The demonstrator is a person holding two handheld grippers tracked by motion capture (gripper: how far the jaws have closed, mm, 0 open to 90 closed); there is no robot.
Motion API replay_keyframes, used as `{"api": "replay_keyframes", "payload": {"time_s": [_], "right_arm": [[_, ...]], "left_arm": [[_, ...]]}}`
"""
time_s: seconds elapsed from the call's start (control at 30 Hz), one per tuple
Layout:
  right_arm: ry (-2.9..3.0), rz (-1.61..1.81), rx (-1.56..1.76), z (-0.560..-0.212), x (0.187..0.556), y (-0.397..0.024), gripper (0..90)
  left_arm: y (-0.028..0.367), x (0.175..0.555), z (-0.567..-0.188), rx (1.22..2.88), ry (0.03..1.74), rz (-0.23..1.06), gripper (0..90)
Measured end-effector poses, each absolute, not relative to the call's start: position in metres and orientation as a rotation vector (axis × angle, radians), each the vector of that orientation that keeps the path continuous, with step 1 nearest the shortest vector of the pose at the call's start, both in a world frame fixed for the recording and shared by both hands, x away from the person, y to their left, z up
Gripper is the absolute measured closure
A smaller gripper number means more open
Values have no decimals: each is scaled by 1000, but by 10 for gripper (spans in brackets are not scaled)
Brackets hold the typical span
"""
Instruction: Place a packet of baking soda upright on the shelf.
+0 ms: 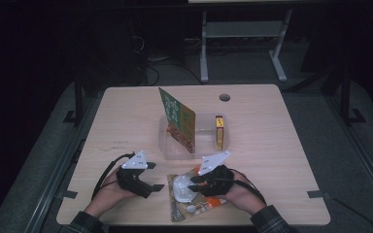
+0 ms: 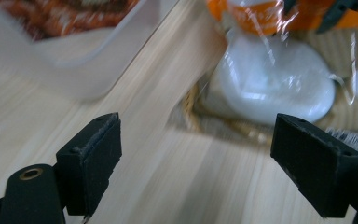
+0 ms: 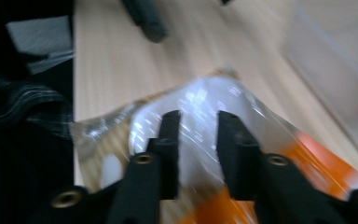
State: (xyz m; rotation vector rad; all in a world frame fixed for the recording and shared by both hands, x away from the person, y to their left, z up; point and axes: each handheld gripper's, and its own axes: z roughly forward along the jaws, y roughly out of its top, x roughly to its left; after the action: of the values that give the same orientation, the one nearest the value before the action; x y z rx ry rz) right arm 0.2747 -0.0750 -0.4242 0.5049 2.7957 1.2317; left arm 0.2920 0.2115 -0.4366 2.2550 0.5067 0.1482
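We have a clear snack packet (image 1: 193, 194) lying flat on the table (image 1: 272, 160) near its front edge, just in front of the clear plastic bin (image 1: 175, 145) that already holds a green box (image 1: 178, 119) leaning upright and a small yellow box (image 1: 219, 132) in its right part. The step in hand looks to us like taking hold of the packet so it can go into the bin. Our right hand-held gripper (image 3: 198, 128) sits over the packet's shiny top with its jaws a narrow gap apart; the film and the white piece inside show between the pads, but we judge they are not pinching it, so nothing is held. Our left hand-held gripper (image 2: 196, 154) hovers just left of the packet, jaws spread wide and empty, its pads above bare wood. The packet's long axis runs from the near edge of the table toward the bin, tilted a little; the white bulge (image 2: 275, 88) lies toward the far end and the orange print (image 1: 209, 204) toward us and to the right. Next, we think, the right jaws need to close on a firm fold of the film, since it looks slippery, then lift and carry it forward over the bin's rim.
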Motion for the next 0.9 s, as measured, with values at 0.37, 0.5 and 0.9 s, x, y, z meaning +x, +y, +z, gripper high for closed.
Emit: {"api": "replay_keyframes", "payload": {"time_s": [0.37, 0.5, 0.9], "right_arm": [[2629, 1264, 785, -418, 270, -141, 465], [2590, 1261, 838, -419, 266, -156, 419], [2548, 1266, 917, -425, 253, -180, 377]], "left_arm": [[163, 304, -436, 2270, 378, 60, 170], [144, 309, -443, 2292, 348, 20, 209], [129, 313, -456, 2327, 330, -92, 393]]}}
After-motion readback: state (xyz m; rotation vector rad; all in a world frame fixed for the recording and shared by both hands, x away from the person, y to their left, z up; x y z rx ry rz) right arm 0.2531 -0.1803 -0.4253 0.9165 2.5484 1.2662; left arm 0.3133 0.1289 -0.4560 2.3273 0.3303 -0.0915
